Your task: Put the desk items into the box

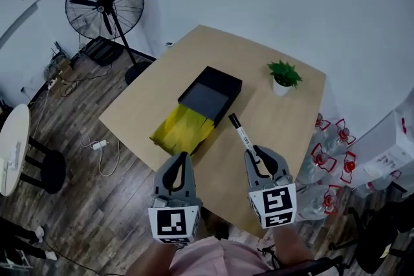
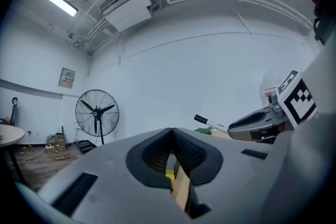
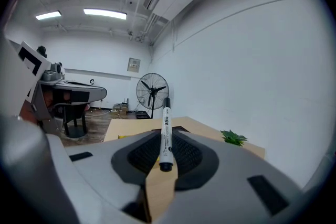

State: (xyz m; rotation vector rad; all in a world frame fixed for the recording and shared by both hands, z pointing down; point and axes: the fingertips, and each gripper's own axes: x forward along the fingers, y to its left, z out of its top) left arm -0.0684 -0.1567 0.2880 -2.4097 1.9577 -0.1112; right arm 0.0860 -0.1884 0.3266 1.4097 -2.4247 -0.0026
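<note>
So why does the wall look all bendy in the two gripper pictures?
Left gripper view: the wide-angle lens bends the wall and blacks out the corners. Right gripper view: same curve, the ceiling lights glare white, the marker looks sharp. Head view: dimmer, less curved.

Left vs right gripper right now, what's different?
Load: the right gripper is shut on a marker; the left gripper is shut on nothing.
Reach: the marker juts past the right gripper's jaws toward the box; nothing juts from the left gripper.
Shared: both are closed, side by side at the table's near edge.
</note>
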